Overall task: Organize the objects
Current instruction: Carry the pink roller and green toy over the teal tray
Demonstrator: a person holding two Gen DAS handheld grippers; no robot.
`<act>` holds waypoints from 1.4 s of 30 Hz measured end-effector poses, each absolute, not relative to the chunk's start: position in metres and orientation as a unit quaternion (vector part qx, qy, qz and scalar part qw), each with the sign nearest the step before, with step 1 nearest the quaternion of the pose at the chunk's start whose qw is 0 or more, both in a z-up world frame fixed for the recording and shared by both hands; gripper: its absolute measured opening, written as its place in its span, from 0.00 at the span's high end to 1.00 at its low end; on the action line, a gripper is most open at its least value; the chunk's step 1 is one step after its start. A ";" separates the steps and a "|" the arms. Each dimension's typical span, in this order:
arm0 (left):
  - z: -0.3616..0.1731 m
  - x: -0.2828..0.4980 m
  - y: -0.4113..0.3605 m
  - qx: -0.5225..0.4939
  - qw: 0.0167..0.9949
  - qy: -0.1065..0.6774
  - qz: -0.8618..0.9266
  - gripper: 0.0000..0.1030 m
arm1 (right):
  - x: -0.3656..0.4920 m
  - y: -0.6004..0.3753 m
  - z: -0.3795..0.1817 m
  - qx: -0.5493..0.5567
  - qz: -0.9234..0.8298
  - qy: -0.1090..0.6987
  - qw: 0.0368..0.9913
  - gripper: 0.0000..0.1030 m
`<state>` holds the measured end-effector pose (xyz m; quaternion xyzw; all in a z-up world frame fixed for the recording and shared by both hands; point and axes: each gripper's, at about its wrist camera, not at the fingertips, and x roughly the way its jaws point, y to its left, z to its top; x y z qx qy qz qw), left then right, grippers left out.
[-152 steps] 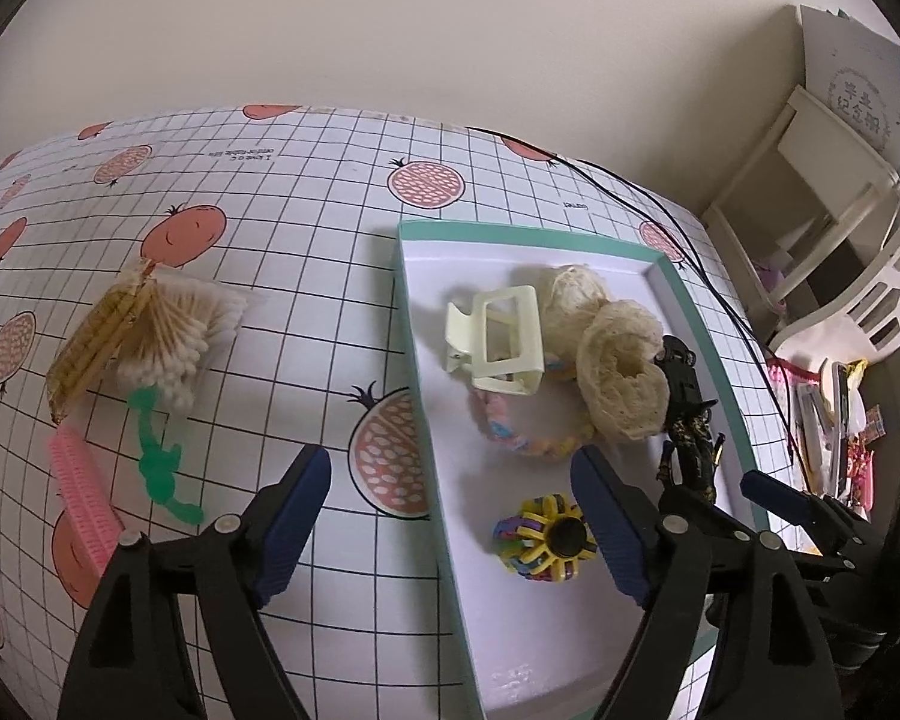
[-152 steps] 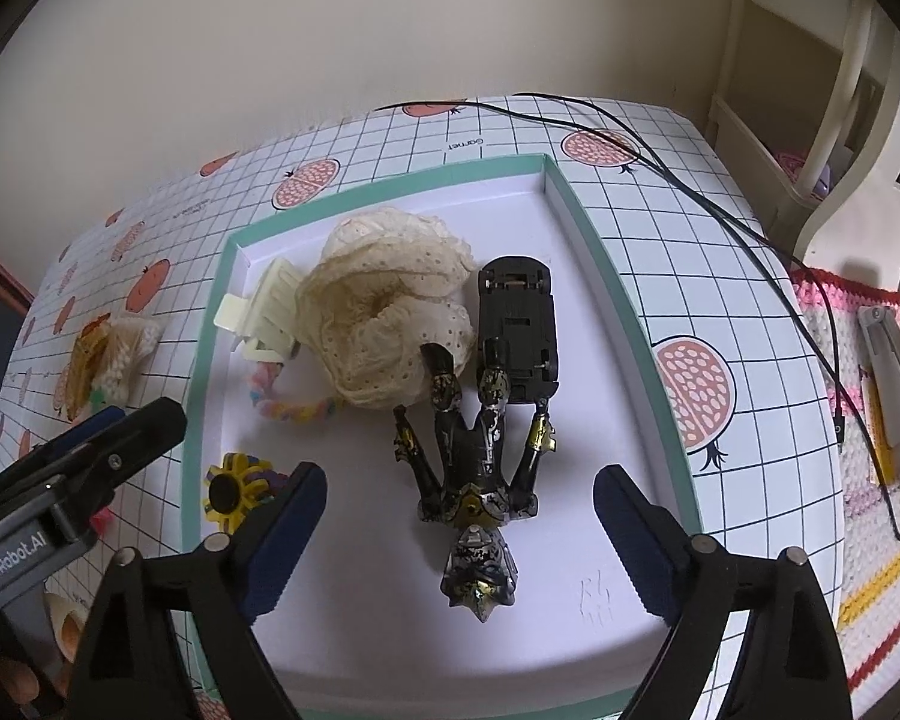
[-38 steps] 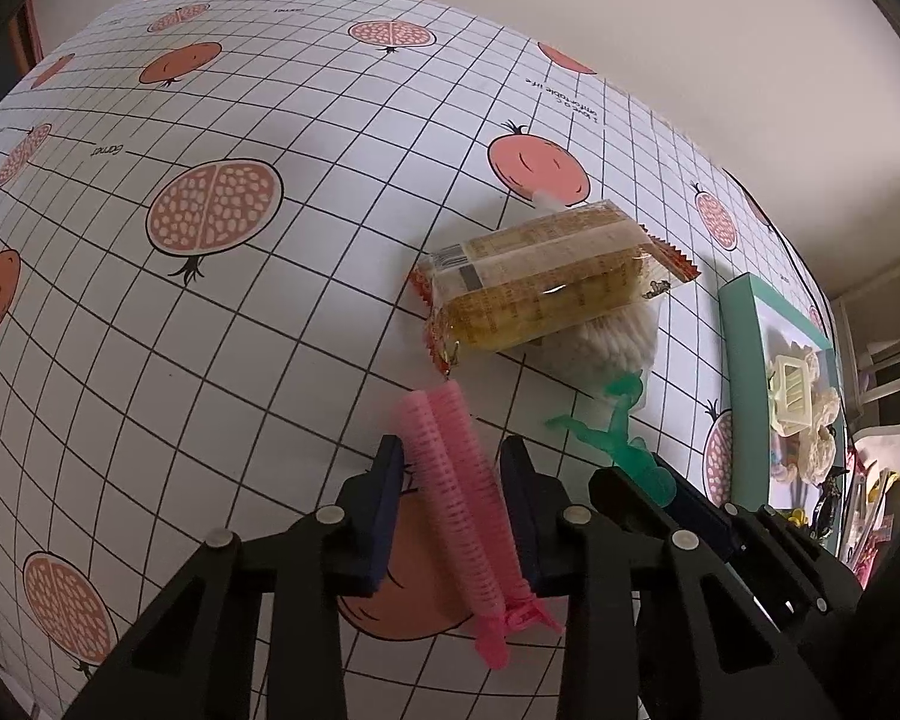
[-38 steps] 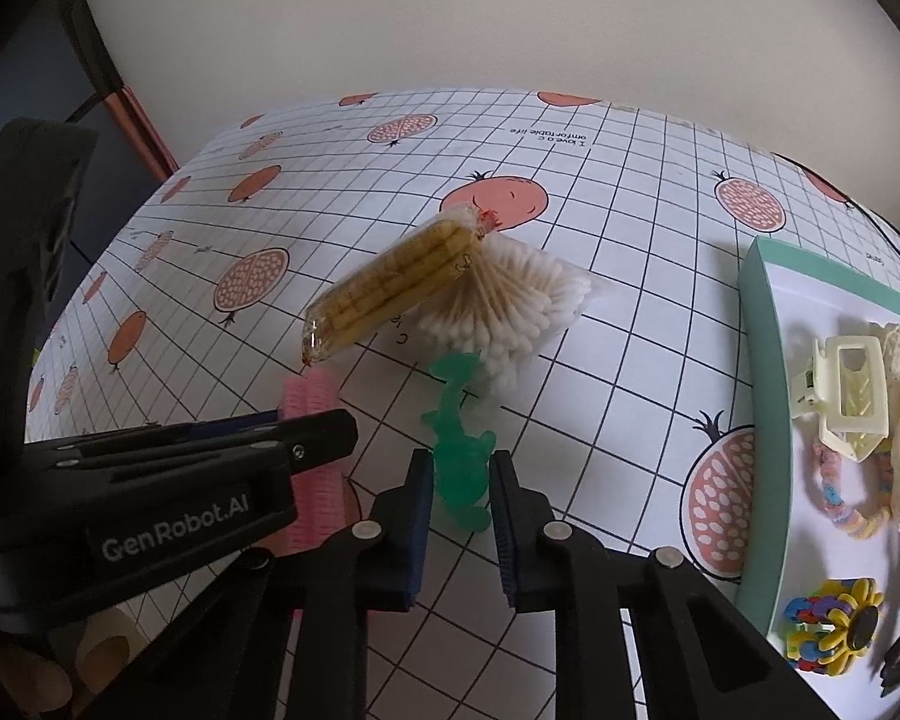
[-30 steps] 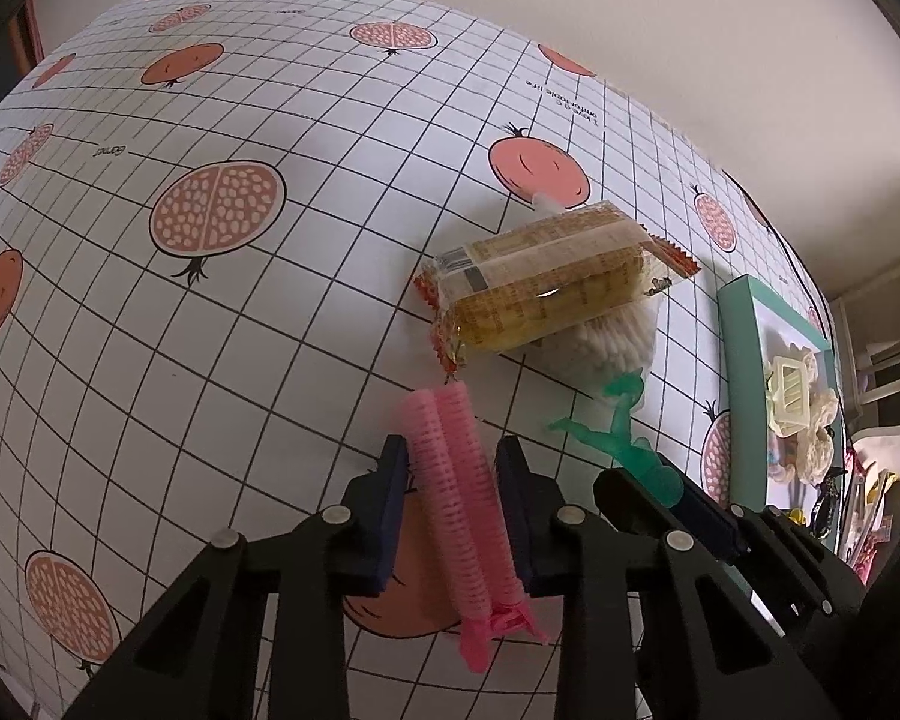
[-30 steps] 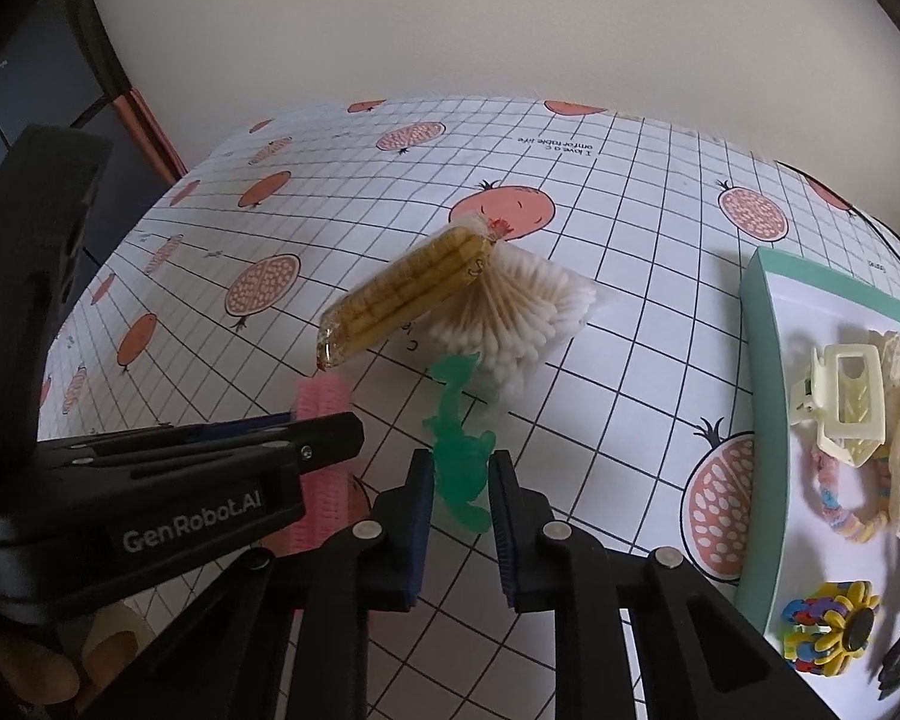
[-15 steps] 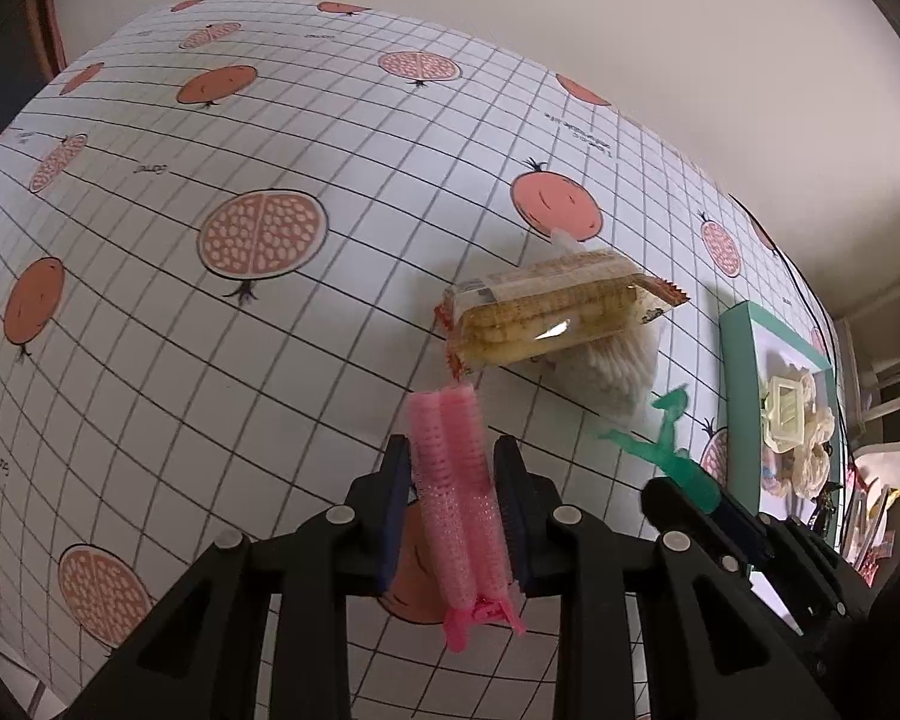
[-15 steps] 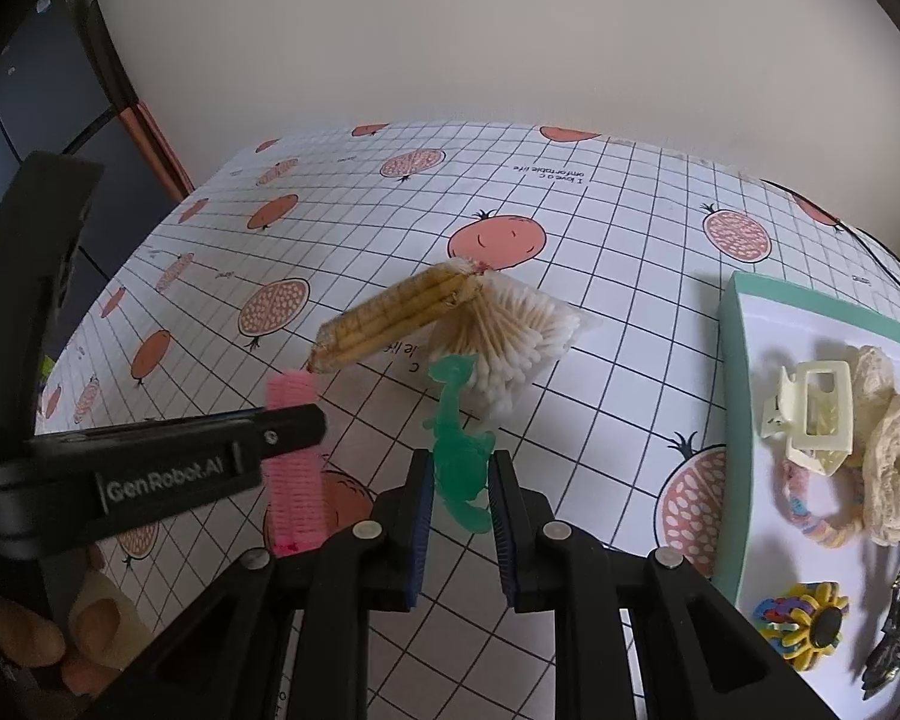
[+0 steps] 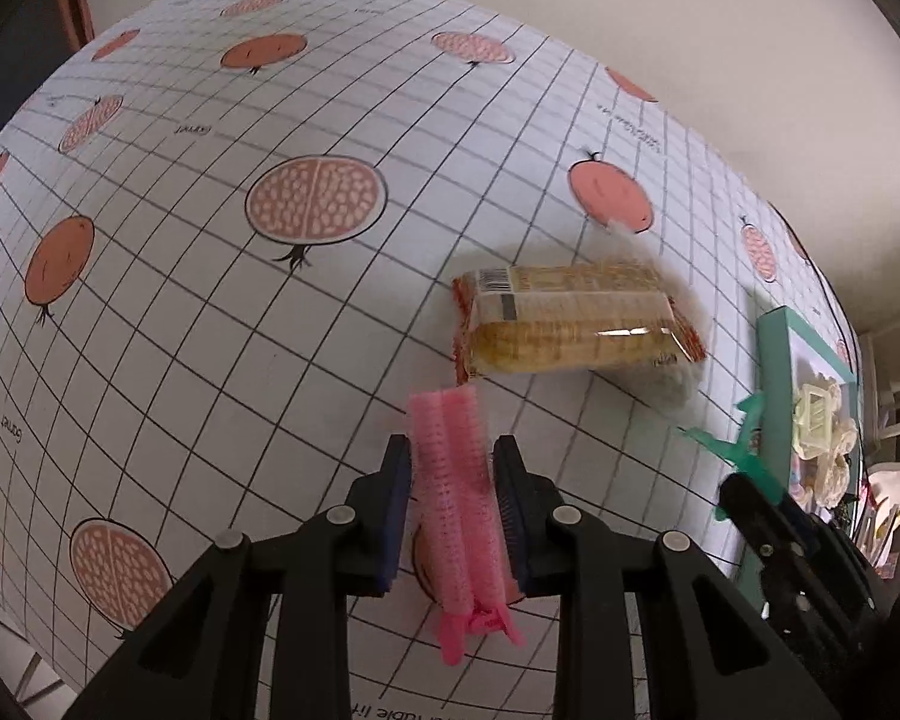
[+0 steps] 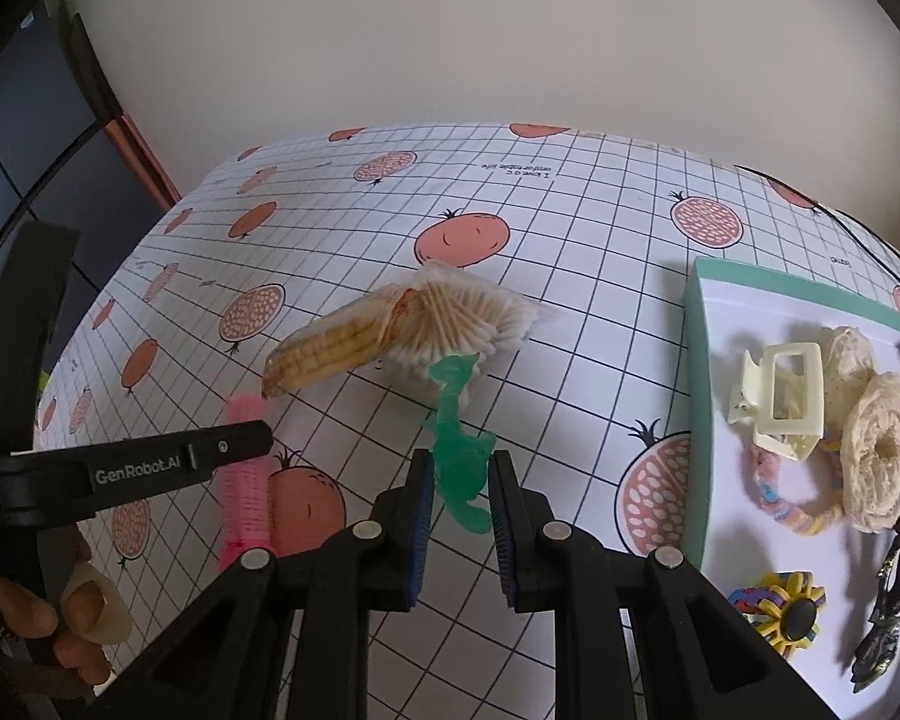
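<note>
Pomegranate-print grid tablecloth [image 10: 570,252] is covering the table, with a plain pale wall behind and a dark cabinet showing at the left edge. Left gripper [image 9: 453,504] is clamping a pink roller [image 9: 456,492] lengthwise between its jaws, held clear above the cloth. Right gripper [image 10: 459,501] is pinching a green figure [image 10: 459,450] between nearly closed jaws, also lifted off the surface. A teal tray [image 10: 699,420] is sitting at the right side of the table, already holding a cream claw clip [image 10: 780,399], 2 lace scrunchies [image 10: 870,450], a pastel hair tie [image 10: 774,492], a yellow flower toy [image 10: 783,612] and a dark figurine [image 10: 894,588]. Judging by that, most of the sorting is looking done: 2 items are in the air and seemingly heading for the tray, while a snack pack [image 9: 570,324] and a cotton swab bundle [image 10: 462,318] are lying together mid-table, touching, well apart from the tray and not yet collected. Writing: "GenRobot.AI" is reading clearly on the left gripper's side in the right wrist view; small print on the cloth is running upside down, one part looking like "I love", and "Garnet" is showing sideways near the left edge in the left wrist view. A barcode is showing on the snack pack; its text is too small to read.
</note>
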<state>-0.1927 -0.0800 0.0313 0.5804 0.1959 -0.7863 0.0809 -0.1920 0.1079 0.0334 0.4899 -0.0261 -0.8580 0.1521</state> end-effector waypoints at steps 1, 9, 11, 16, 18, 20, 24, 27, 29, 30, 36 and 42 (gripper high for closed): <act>0.031 -0.191 -0.081 0.582 0.084 0.197 -0.785 0.72 | -0.192 0.108 0.033 0.490 -0.858 -0.026 0.152 0.81; 0.031 -0.181 -0.094 0.576 0.094 0.224 -0.780 0.72 | -0.193 0.109 0.032 0.491 -0.858 -0.027 0.150 0.81; 0.039 -0.179 -0.095 0.566 0.095 0.222 -0.789 0.72 | -0.193 0.110 0.033 0.490 -0.858 -0.027 0.149 0.81; 0.053 -0.176 -0.098 0.550 0.105 0.216 -0.800 0.73 | -0.192 0.112 0.035 0.488 -0.860 -0.025 0.146 0.81; 0.068 -0.172 -0.101 0.527 0.117 0.202 -0.817 0.73 | -0.191 0.113 0.039 0.483 -0.863 -0.025 0.146 0.81; 0.085 -0.171 -0.101 0.503 0.125 0.185 -0.835 0.73 | -0.190 0.115 0.042 0.480 -0.865 -0.028 0.146 0.81; 0.096 -0.172 -0.106 0.485 0.122 0.199 -0.843 0.73 | -0.188 0.117 0.043 0.479 -0.865 -0.026 0.145 0.81; 0.097 -0.173 -0.106 0.486 0.115 0.205 -0.842 0.73 | -0.188 0.118 0.044 0.478 -0.866 -0.027 0.145 0.81; 0.095 -0.173 -0.103 0.489 0.110 0.207 -0.840 0.73 | -0.188 0.120 0.045 0.477 -0.867 -0.028 0.144 0.81; 0.095 -0.174 -0.100 0.489 0.107 0.207 -0.840 0.73 | -0.187 0.121 0.046 0.476 -0.867 -0.029 0.143 0.81; 0.104 -0.178 -0.081 0.478 0.085 0.199 -0.851 0.73 | -0.186 0.134 0.055 0.463 -0.875 -0.040 0.135 0.81; 0.114 -0.185 -0.055 0.466 0.046 0.196 -0.861 0.73 | -0.183 0.153 0.066 0.450 -0.883 -0.047 0.121 0.81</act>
